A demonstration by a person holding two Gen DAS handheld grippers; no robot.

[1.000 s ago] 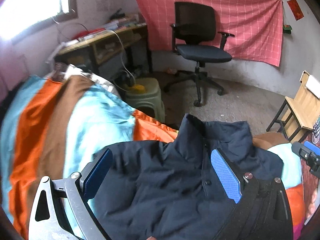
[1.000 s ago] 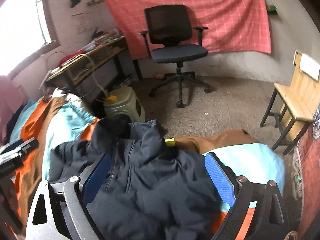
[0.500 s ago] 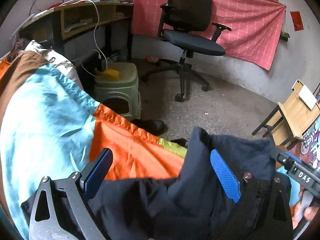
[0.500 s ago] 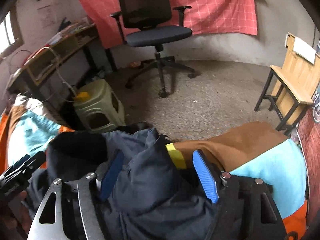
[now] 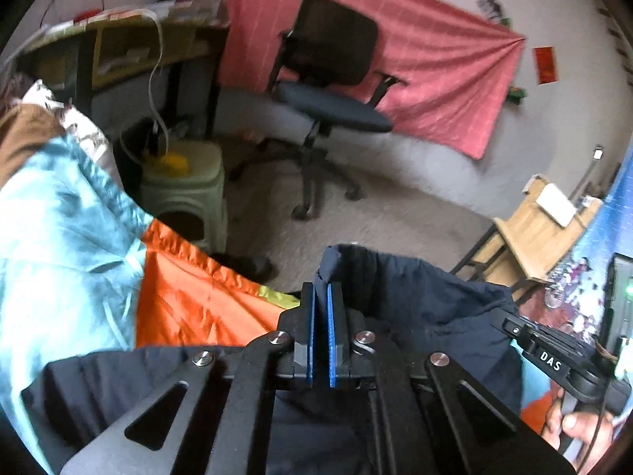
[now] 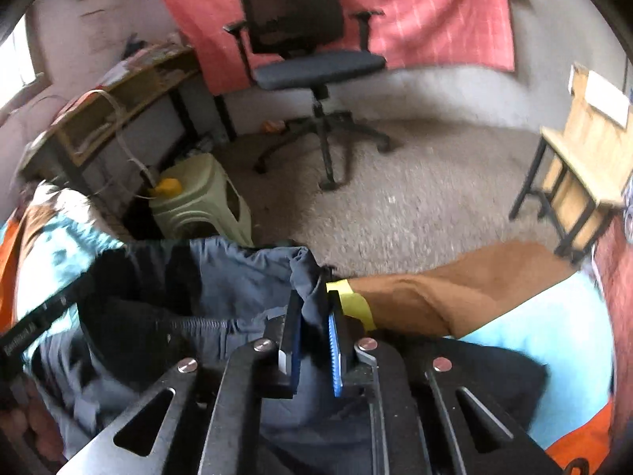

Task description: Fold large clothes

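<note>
A dark navy jacket (image 5: 415,297) lies bunched on a bed cover (image 5: 71,237) of teal, orange and brown patches. My left gripper (image 5: 320,289) is closing tight on a corner of the jacket, which pokes up just past its blue pads. In the right wrist view the jacket (image 6: 237,273) spreads to the left. There my right gripper (image 6: 312,297) is closing on a gathered fold, and the cloth is pinched between its pads. The right gripper's body (image 5: 554,360) and a hand (image 5: 569,423) show at the left view's right edge.
Beyond the bed's edge lies bare floor, with a black office chair (image 5: 332,107) before a red wall cloth. A pale green stool (image 5: 186,190) with a yellow thing on top stands by a cluttered desk (image 5: 118,39). A small wooden chair (image 5: 542,229) stands at the right.
Both grippers went from wide open to shut on the jacket while dropping toward the bed's edge. The left view swung toward the floor, and the jacket is now bunched there.
</note>
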